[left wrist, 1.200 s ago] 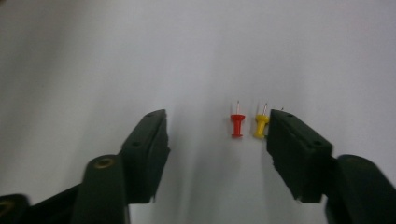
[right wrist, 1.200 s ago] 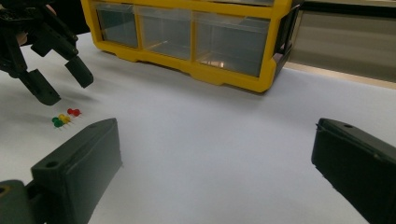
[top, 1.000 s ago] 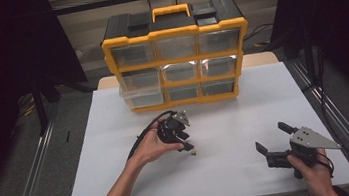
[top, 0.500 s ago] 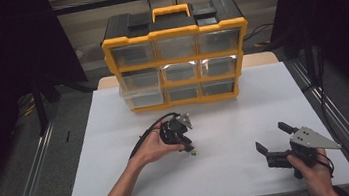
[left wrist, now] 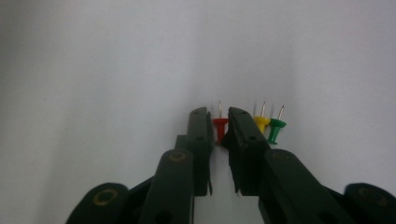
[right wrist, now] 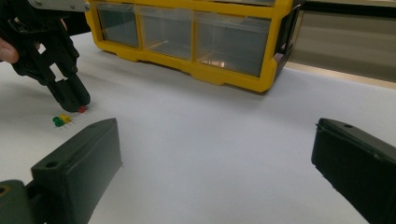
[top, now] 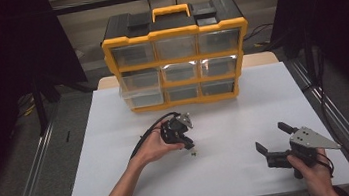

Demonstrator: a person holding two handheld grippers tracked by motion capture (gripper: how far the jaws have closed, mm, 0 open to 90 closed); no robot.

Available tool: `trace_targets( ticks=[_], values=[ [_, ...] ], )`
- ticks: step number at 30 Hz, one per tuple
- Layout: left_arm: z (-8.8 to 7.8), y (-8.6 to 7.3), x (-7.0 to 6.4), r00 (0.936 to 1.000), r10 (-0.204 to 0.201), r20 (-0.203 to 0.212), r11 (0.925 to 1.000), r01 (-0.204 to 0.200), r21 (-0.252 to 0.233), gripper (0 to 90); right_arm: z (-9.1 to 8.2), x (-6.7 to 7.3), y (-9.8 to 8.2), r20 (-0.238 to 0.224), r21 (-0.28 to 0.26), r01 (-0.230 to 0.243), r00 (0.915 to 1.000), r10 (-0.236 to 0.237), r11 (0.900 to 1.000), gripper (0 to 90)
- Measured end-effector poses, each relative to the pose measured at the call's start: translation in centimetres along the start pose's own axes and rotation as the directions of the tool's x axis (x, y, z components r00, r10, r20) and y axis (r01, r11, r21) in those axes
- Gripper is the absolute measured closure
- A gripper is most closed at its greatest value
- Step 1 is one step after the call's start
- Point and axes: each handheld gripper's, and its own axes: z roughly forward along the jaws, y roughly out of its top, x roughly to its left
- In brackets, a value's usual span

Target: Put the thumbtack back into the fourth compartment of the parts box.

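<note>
Three pushpins lie close together on the white table (top: 244, 104): a red pushpin (left wrist: 220, 128), a yellow pushpin (left wrist: 262, 122) and a green pushpin (left wrist: 276, 128). My left gripper (left wrist: 219, 122) points down at them, its jaws drawn in against both sides of the red one, which rests on the table. In the right gripper view the left gripper (right wrist: 74, 103) has its tips on the red pushpin (right wrist: 82, 109), with the yellow pushpin (right wrist: 65, 118) and the green pushpin (right wrist: 58, 122) beside it. My right gripper (top: 271, 136) rests wide open near the table's front right, holding nothing.
A yellow and black drawer organizer (top: 177, 57) with clear drawers stands at the back of the table. Metal rails run along both sides of the table. White surface stretches between the two grippers.
</note>
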Motion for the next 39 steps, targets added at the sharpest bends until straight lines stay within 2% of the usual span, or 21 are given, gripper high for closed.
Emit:
trace_targets(
  ticks=[1, 2, 4, 5, 7, 10, 13, 17, 19, 20, 21, 23, 24, 25, 26, 29, 30, 34, 35, 38, 39],
  values=[
    [0.0, 0.0, 0.0, 1.0, -0.001, -0.001, 1.0, 0.001, -0.005, 80.5, 0.0, 0.0, 0.0, -0.001, -0.001, -0.001, 1.0, 0.001, 1.0, 1.4],
    [-0.1, 0.1, 0.1, 0.9998, 0.015, 0.016, 0.9997, -0.015, 0.02, 80.6, 0.0, 0.0, 0.0, 0.001, 0.001, 0.0, 1.0, 0.0, 1.0, 1.4],
    [0.0, -0.1, -0.1, 0.9998, 0.007, -0.02, 1.0, -0.007, -0.001, 80.6, 0.0, 0.0, 0.0, 0.002, 0.001, 0.001, 1.0, -0.001, 1.0, 1.4],
    [0.1, -0.2, -0.1, 0.9998, -0.004, -0.021, 0.9999, 0.003, -0.013, 80.6, 0.1, 0.0, 0.0, 0.003, -0.001, 0.002, 1.0, -0.002, 1.0, 1.4],
    [-0.1, -0.2, 0.1, 0.9998, 0.003, 0.019, 1.0, -0.003, -0.002, 81.3, 0.0, 0.1, 0.0, -0.001, 0.003, -0.001, 1.0, 0.001, 1.0, 1.4],
    [0.0, -0.3, 0.1, 0.9997, 0.016, -0.017, 0.9993, -0.016, -0.032, 84.6, 0.1, 0.1, 0.0, -0.001, 0.0, 0.0, 1.0, 0.0, 1.0, 1.4],
    [-0.2, -0.3, 0.1, 0.9999, 0.012, 0.003, 0.9999, -0.012, -0.009, 85.7, 0.0, 0.0, 0.0, 0.0, 0.001, 0.0, 1.0, 0.0, 1.0, 1.4],
    [-0.2, -0.5, 0.1, 0.9999, 0.01, -0.005, 0.9997, -0.01, -0.024, 85.9, 0.0, 0.0, 0.0, 0.003, -0.001, 0.001, 1.0, -0.001, 1.0, 1.4],
    [0.0, -0.8, -0.1, 0.9992, 0.004, -0.04, 0.9984, -0.007, -0.056, 85.9, 0.0, 0.0, 0.0, 0.001, 0.0, 0.0, 1.0, 0.0, 1.0, 1.4],
    [0.0, -0.9, -0.1, 0.9993, -0.007, -0.035, 0.9976, 0.005, -0.069, 85.9, 0.0, 0.0, 0.0, 0.001, 0.0, 0.0, 1.0, 0.0, 1.0, 1.4],
    [-0.4, -0.8, 0.1, 1.0, -0.003, -0.005, 0.9991, 0.002, -0.043, 85.9, 0.0, 0.0, 0.0, 0.001, 0.0, 0.0, 1.0, 0.0, 1.0, 1.4],
    [-0.4, -1.2, 0.0, 0.9992, -0.018, -0.034, 0.9968, 0.015, -0.079, 86.0, 0.0, -0.1, 0.0, -0.001, -0.001, -0.001, 1.0, 0.001, 1.0, 1.4],
    [-0.8, -1.2, 0.2, 0.9998, -0.016, -0.016, 0.997, 0.014, -0.077, 86.0, 0.0, -0.1, 0.0, 0.0, -0.002, -0.001, 1.0, 0.001, 1.0, 1.4],
    [-0.9, -1.3, 0.1, 0.9995, -0.023, -0.019, 0.996, 0.022, -0.086, 86.0, 0.0, 0.0, 0.0, 0.002, -0.003, -0.002, 1.0, 0.002, 1.0, 1.4],
    [-1.1, -1.6, -0.1, 0.9979, -0.038, -0.052, 0.9919, 0.031, -0.123, 86.0, 0.0, -0.1, 0.0, 0.002, -0.004, 0.001, 1.0, -0.001, 1.0, 1.4],
    [-1.8, -1.8, -0.1, 0.9976, -0.042, -0.054, 0.9905, 0.035, -0.133, 86.0, 0.0, -0.1, 0.0, -0.001, -0.002, 0.0, 1.0, 0.0, 1.0, 1.4],
    [-2.0, -1.9, -0.1, 0.9966, -0.044, -0.07, 0.9876, 0.032, -0.154, 85.9, 0.0, 0.0, 0.0, 0.001, 0.0, -0.001, 1.0, 0.001, 1.0, 1.4],
    [-2.8, -2.0, -0.2, 0.9965, -0.05, -0.068, 0.9825, 0.036, -0.182, 86.0, 0.0, 0.0, 0.0, 0.001, -0.002, 0.0, 1.0, 0.0, 1.0, 1.4],
    [-2.7, -2.0, -0.3, 0.9952, -0.057, -0.08, 0.9781, 0.039, -0.205, 85.9, 0.0, -0.1, 0.0, 0.001, -0.004, 0.0, 1.0, 0.0, 1.0, 1.4],
    [-3.3, -1.8, -0.3, 0.997, -0.039, -0.067, 0.9803, 0.025, -0.196, 86.0, 0.0, 0.0, 0.0, 0.002, -0.004, -0.003, 1.0, 0.003, 1.0, 1.4],
    [-3.3, -1.9, -0.4, 0.9959, -0.047, -0.078, 0.976, 0.029, -0.216, 85.9, -0.1, 0.0, 0.0, 0.001, -0.005, -0.004, 1.0, 0.004, 1.0, 1.4]
  ],
)
